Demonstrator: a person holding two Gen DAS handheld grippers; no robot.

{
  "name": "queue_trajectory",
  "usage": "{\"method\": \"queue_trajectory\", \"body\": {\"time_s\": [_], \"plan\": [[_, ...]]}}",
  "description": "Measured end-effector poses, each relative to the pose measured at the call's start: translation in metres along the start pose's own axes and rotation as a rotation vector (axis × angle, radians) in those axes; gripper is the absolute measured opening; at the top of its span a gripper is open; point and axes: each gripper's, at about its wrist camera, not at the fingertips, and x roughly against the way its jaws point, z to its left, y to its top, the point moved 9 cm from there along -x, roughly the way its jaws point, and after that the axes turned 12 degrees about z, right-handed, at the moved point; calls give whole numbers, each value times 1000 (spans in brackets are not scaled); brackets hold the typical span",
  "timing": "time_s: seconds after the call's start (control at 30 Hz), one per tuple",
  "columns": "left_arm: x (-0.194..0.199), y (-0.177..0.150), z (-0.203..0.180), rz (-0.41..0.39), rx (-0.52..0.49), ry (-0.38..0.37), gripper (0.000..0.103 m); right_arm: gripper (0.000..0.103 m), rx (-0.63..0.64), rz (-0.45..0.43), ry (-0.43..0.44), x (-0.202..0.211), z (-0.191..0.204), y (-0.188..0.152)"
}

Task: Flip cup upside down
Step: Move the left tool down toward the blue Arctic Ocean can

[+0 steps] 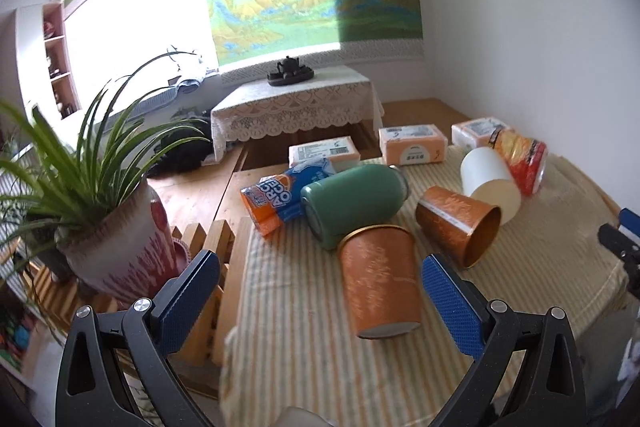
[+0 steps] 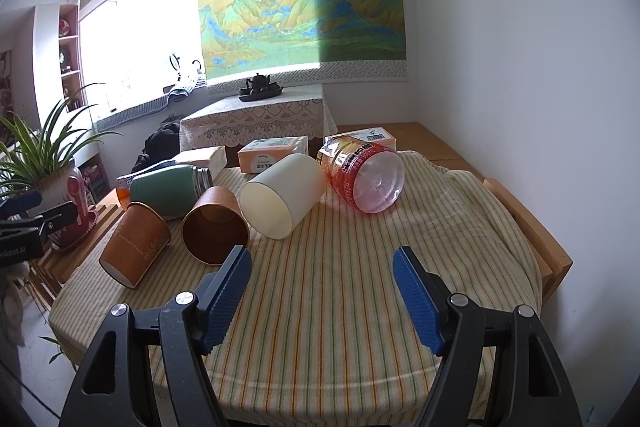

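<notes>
Several cups lie on their sides on a striped cloth [image 1: 304, 339]. The nearest orange paper cup [image 1: 380, 283] lies with its base toward me, between and just beyond the fingers of my open, empty left gripper [image 1: 320, 267]; it also shows in the right wrist view [image 2: 134, 245]. A second orange cup [image 1: 460, 229] [image 2: 216, 227] and a white cup [image 1: 490, 183] [image 2: 286, 197] lie with their mouths toward me. My right gripper [image 2: 322, 261] is open and empty over bare cloth, in front of the white cup.
A green flask [image 1: 352, 201], an orange-blue snack bag [image 1: 276, 197] and a red-labelled plastic bottle [image 2: 364, 177] lie behind the cups. Tissue packs [image 1: 412, 145] line the table's far edge. A potted plant [image 1: 116, 251] on a wooden rack stands at the left.
</notes>
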Motion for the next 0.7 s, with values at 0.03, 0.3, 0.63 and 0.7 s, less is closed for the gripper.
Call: {"method": "queue_trajectory", "body": {"time_s": [0.03,0.3,0.63,0.7], "plan": [[-7,6,6,32,-15,-6,102,69,-5,2,4,-2,-1,1],[-51,57,46,179,-81,9,102,69,-35,20,24,-14,-6,2],[-105,96,41,308,-98,-38,102,70,-19,70,52,-24,-10,5],[-117,102,42,330,-87,-45,102,70,-6,86,68,-28,-8,10]]}}
